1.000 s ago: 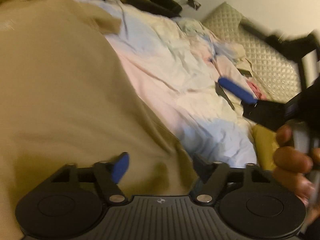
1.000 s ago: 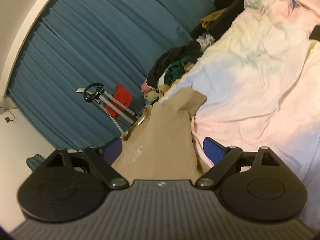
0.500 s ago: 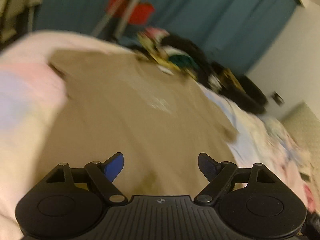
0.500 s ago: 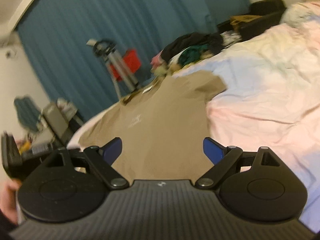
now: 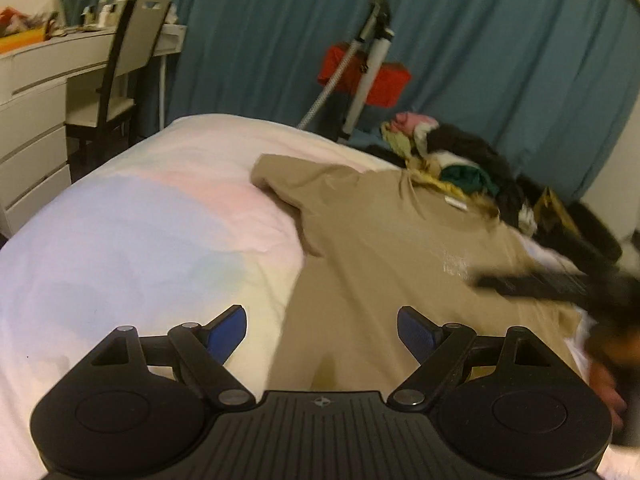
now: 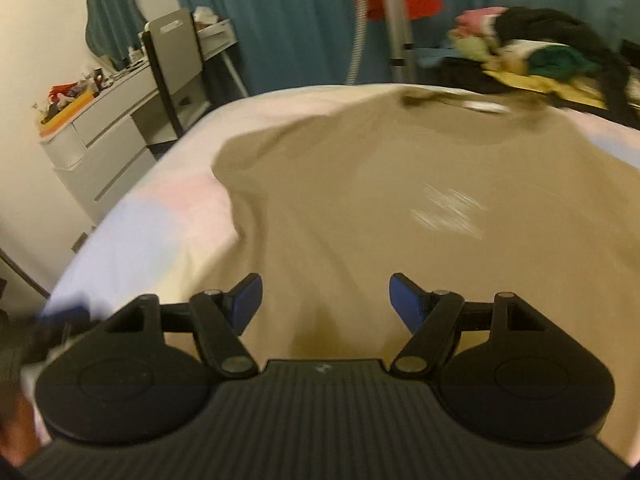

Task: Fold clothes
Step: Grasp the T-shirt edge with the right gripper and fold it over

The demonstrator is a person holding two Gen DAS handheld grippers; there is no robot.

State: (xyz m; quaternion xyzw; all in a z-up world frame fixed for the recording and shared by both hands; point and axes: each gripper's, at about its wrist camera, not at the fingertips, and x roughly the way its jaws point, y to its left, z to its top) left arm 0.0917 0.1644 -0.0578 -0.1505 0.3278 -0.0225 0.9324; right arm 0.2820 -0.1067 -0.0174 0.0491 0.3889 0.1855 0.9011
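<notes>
1. Bedroom: teal curtain (image 5: 480,40) behind, pastel bed cover (image 5: 140,240) as work surface. Tan t-shirt (image 5: 380,260) lies spread flat on it, collar toward the clothes pile (image 5: 452,160) at the far edge.
2. Left gripper (image 5: 320,330): jaws wide apart, holding nothing, hovering over the shirt's near-left hem edge.
3. Right gripper (image 6: 326,298): also spread wide & empty, above the shirt's lower middle; view is blurred, so exact height unclear.
4. Risk 1: pinching w/ the cover bunched under the shirt → bedding lifts too.
5. Risk 2: grabbing only 1 layer at the hem → lopsided fold.
6. Risk 3: sleeve (image 5: 280,172) left of the collar is rumpled; folding over it locks creases in.
</notes>
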